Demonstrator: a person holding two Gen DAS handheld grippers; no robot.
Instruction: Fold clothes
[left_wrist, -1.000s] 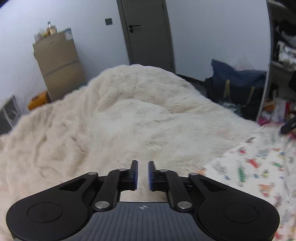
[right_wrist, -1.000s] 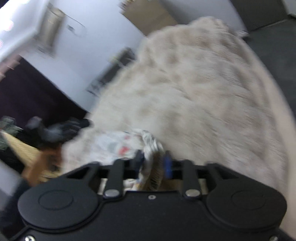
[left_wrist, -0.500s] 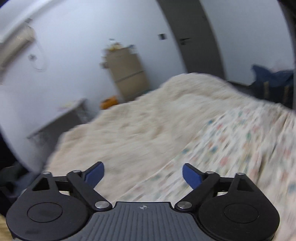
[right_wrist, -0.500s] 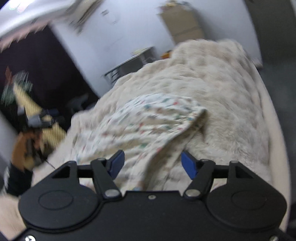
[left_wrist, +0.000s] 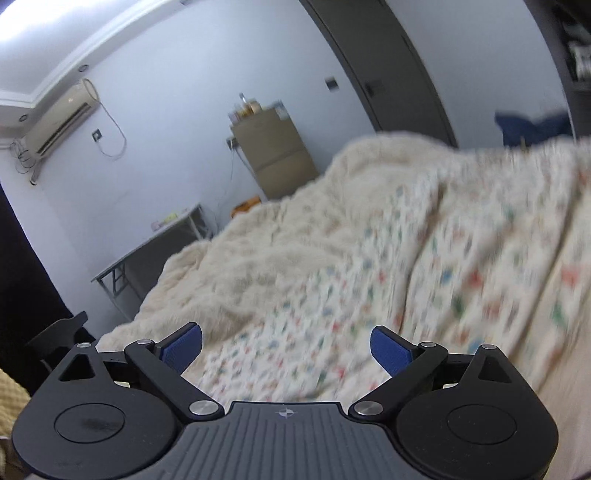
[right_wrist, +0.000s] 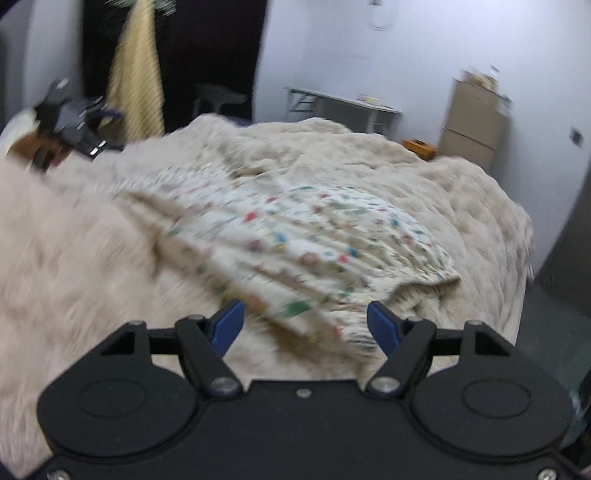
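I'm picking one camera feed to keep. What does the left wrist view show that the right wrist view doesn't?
Only the left wrist view shows the air conditioner, the grey door and the open left tongs. Only the right wrist view shows the yellow curtain, the printed garment's folded edge and the open right tongs. Both show the garment on the fluffy blanket, the cabinet and the metal table.

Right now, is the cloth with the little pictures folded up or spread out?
Mostly spread out. The cloth lies wide and wrinkled across the fluffy blanket, with just its near edge curled. Neither open gripper holds it.
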